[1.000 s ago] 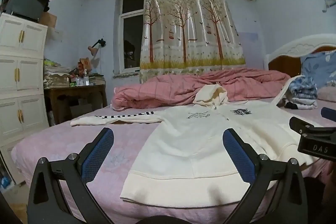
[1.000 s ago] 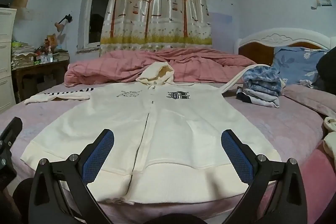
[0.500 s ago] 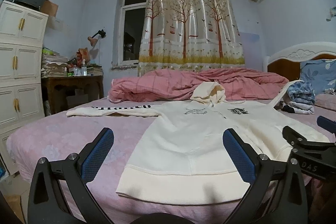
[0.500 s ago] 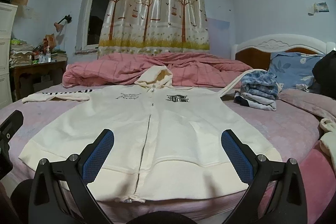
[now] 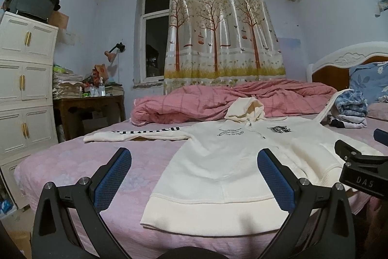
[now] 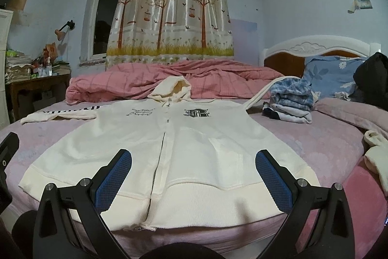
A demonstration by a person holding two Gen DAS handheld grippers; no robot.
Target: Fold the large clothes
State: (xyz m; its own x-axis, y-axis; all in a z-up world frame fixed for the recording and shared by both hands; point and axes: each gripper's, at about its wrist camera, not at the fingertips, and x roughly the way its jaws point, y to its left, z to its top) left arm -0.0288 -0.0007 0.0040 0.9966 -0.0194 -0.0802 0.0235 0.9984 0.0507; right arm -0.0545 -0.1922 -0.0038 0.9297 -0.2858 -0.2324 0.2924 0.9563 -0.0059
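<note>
Hoodie [image 6: 169, 149]: flat on the bed [image 6: 327, 137], hood at 12 o'clock.
Left gripper [image 5: 194, 176]: jaws spread, empty.
Right gripper [image 6: 194, 176]: jaws spread, empty.

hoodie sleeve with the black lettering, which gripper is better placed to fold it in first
Left. The lettered sleeve stretches out on the left gripper's side of the hoodie. The right gripper sits over the hem, nearer the other sleeve. Both are open and empty.

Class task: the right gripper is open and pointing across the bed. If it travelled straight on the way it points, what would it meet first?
Probably the cream hoodie, near its ribbed hem, between the right gripper's open fingers; height above it is unclear.
</note>
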